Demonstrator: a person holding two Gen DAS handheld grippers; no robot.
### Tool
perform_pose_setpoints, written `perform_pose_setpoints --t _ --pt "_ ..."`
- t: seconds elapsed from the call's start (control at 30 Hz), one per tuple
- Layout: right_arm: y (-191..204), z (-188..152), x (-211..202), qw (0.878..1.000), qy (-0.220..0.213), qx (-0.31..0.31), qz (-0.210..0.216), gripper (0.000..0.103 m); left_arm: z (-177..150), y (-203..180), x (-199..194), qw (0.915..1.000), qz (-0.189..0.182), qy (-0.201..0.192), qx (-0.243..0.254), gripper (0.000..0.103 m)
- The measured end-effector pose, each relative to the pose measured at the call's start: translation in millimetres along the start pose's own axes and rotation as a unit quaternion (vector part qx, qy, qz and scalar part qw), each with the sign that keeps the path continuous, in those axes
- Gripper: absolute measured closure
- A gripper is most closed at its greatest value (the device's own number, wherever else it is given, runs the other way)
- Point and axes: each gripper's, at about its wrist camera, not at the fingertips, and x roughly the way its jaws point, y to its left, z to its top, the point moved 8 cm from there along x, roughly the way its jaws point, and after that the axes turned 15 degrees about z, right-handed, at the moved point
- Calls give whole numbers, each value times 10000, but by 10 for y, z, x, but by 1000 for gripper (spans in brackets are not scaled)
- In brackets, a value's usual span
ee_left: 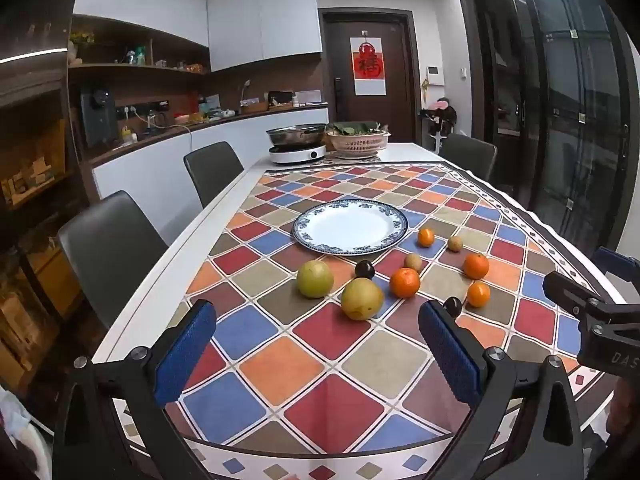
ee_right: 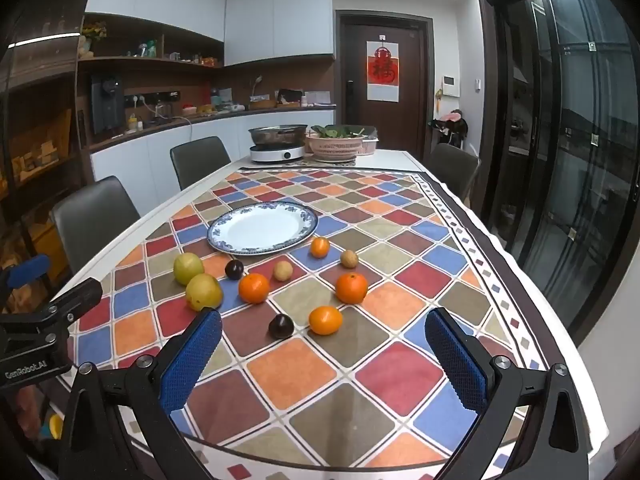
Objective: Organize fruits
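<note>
Left wrist view: left gripper (ee_left: 316, 350) spread wide, nothing between the pads, hanging over the tablecloth (ee_left: 280, 364) short of the fruit. Empty plate (ee_left: 350, 226) beyond. Two pears (ee_left: 362, 298) nearest, a plum (ee_left: 364, 269) behind, oranges (ee_left: 405, 282) and two small tan fruits (ee_left: 413, 262) to the right, all loose on the cloth, none on the plate.

Right wrist view: right gripper (ee_right: 323, 364) equally spread and empty, aimed at a near plum (ee_right: 281, 326) and orange (ee_right: 325, 320) just ahead.

Probably the very start: nothing picked yet. Next move likely calls for lowering onto one near fruit, closing gently on its round sides, then carrying to the plate.
</note>
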Motion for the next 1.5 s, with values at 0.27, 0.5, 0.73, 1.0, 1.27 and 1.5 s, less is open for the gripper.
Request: perform_pose_setpoints --t 0.27,0.5,0.73,1.0,1.27,1.5 --pt "9 -4 0 10000 10 18 14 1 4 16 -37 10000 -73 42 -13 0" --pt "18 1 6 10000 -17 0 19 1 11 89 -82 10000 -47 6 -36 0" --pt "10 5 -5 10000 -31 14 12 1 -3 8 -27 10000 -38 15 15 0" --pt "9 7 -1 10000 -34 9 15 1 4 5 -34 10000 -55 20 7 0" --pt "31 20 12 10000 -30 -10 23 1 28 19 -58 10000 -64 -13 -43 0" --pt "56 4 11 10000 -33 -17 21 1 32 24 -63 10000 -65 -18 -48 0"
